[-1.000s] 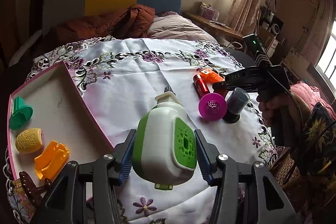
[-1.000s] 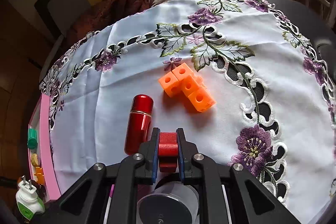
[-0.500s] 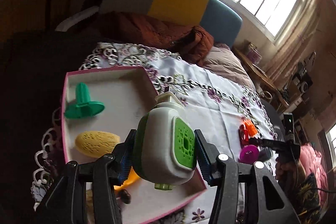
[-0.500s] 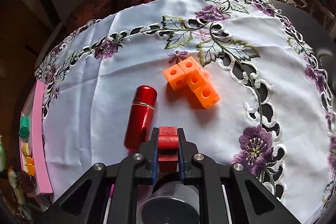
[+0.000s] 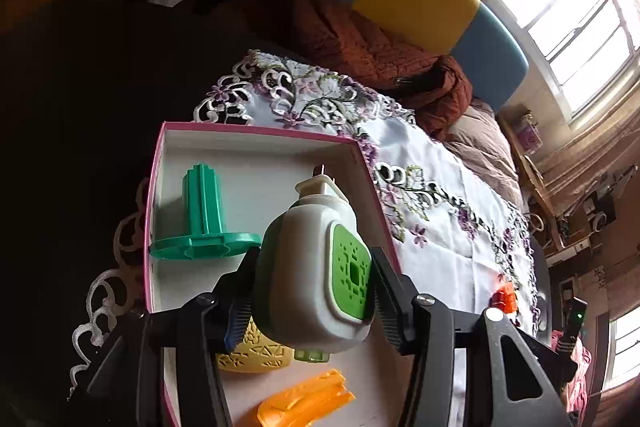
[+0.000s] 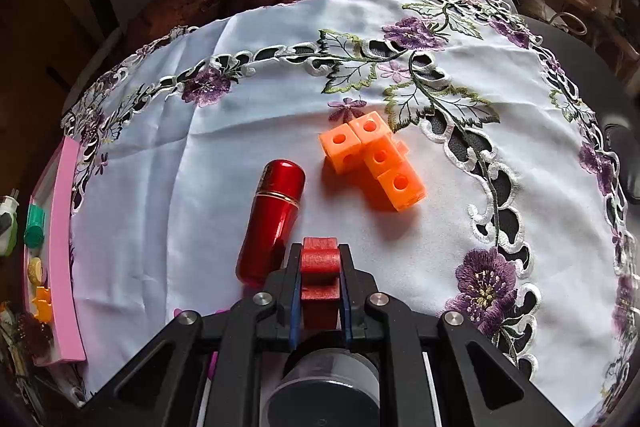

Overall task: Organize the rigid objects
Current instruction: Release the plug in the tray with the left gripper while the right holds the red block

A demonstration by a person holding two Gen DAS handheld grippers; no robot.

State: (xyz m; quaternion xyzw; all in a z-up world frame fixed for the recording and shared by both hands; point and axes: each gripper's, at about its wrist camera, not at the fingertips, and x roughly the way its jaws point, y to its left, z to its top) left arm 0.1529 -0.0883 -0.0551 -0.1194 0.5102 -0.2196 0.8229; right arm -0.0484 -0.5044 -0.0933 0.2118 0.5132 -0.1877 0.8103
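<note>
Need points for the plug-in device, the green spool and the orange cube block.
plug-in device (image 5: pixel 316 267), left wrist view, on its white body.
green spool (image 5: pixel 202 205), left wrist view, on its upright ribbed stem.
orange cube block (image 6: pixel 380 157), right wrist view, on a middle cube.

Left gripper (image 5: pixel 312 291): pointing steeply downward, its two black arms spreading wide apart.
Left fingers (image 5: pixel 240 301): pressing from both sides on a white-and-green plug-in device (image 5: pixel 316 267), holding it clear in the air.
Right gripper (image 6: pixel 320 281): tilting steeply downward, its black arms drawing close together.
Right fingers (image 6: pixel 295 291): clamping narrowly on a small red block (image 6: pixel 319 275), blue pads sitting flush against its two sides.
</note>
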